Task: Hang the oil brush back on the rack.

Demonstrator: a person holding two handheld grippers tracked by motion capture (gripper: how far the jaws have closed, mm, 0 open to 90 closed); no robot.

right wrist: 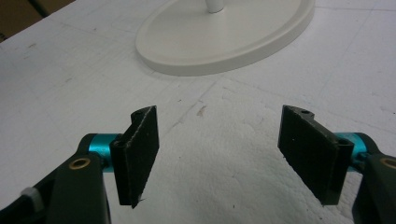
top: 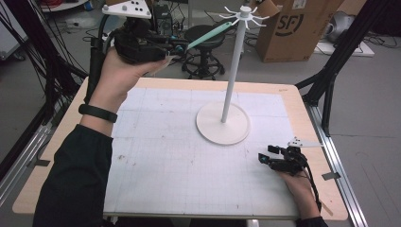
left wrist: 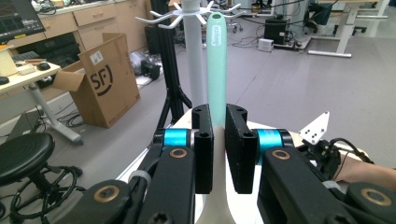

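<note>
Gripping a mint-green utensil handle [left wrist: 216,60], the left gripper [left wrist: 218,149] is raised beside the hook stand [top: 235,66]. The right gripper [right wrist: 224,156] rests on the table [top: 189,161], jaws apart, empty.

A matt white mat [top: 161,156], faintly gridded and rough like foam, covers a pale wood table [top: 309,127] up to its edges. The white stand [top: 223,124] looks like smooth, slightly glossy plastic. The mint handle [left wrist: 217,65] is matt, rubbery plastic. Left gripper [left wrist: 218,144] and right gripper [right wrist: 218,149] have matt black plastic pads, shiny blue metal collars and brass-coloured pins. The box [top: 293,28] is plain brown cardboard.
</note>
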